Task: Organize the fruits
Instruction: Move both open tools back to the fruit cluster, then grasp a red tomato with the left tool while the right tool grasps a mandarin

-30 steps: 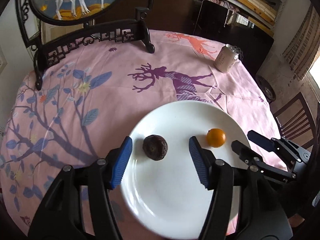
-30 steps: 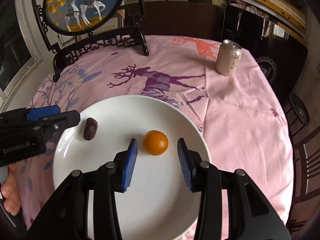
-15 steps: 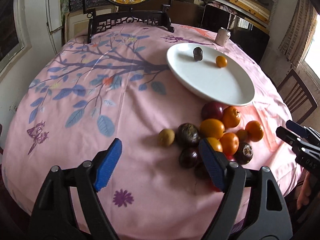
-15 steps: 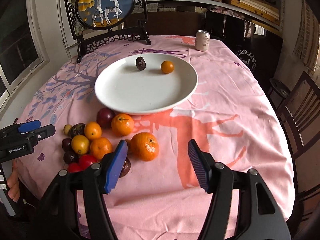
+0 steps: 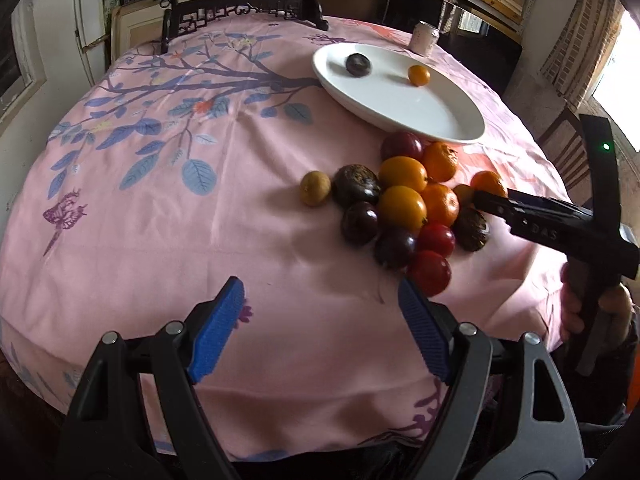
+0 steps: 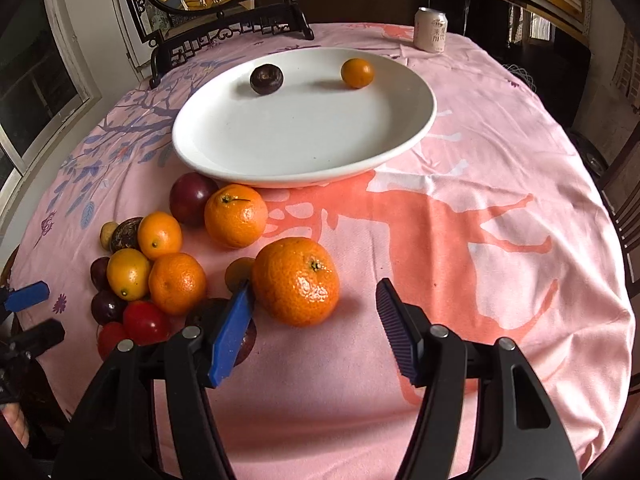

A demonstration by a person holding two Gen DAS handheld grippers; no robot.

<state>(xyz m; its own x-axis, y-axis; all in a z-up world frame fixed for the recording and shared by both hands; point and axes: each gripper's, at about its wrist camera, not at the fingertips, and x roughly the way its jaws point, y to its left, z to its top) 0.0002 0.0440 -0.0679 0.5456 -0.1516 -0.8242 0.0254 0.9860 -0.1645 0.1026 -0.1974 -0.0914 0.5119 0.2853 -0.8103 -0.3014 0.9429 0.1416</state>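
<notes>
A white plate (image 6: 404, 136) (image 5: 448, 120) holds a dark passion fruit (image 6: 267, 78) (image 5: 358, 64) and a small orange (image 6: 357, 73) (image 5: 419, 75). A pile of oranges, dark plums and red fruits (image 5: 404, 204) lies on the cloth in front of the plate. My right gripper (image 6: 316, 320) is open, its jaws low on either side of the near edge of a large mandarin (image 6: 296, 281). My left gripper (image 5: 320, 328) is open and empty above the cloth, short of the pile; the red fruit (image 5: 430, 272) is nearest.
The round table has a pink printed cloth (image 6: 480, 220). A drink can (image 6: 430, 29) (image 5: 424, 38) stands behind the plate. A framed picture on a dark carved stand (image 6: 216, 12) sits at the far edge. A wooden chair (image 5: 568, 152) is at the right.
Both grippers pulled back from the plate to the near side of the table. The right gripper then closed in on the large mandarin; the left moved lower toward the pile.
</notes>
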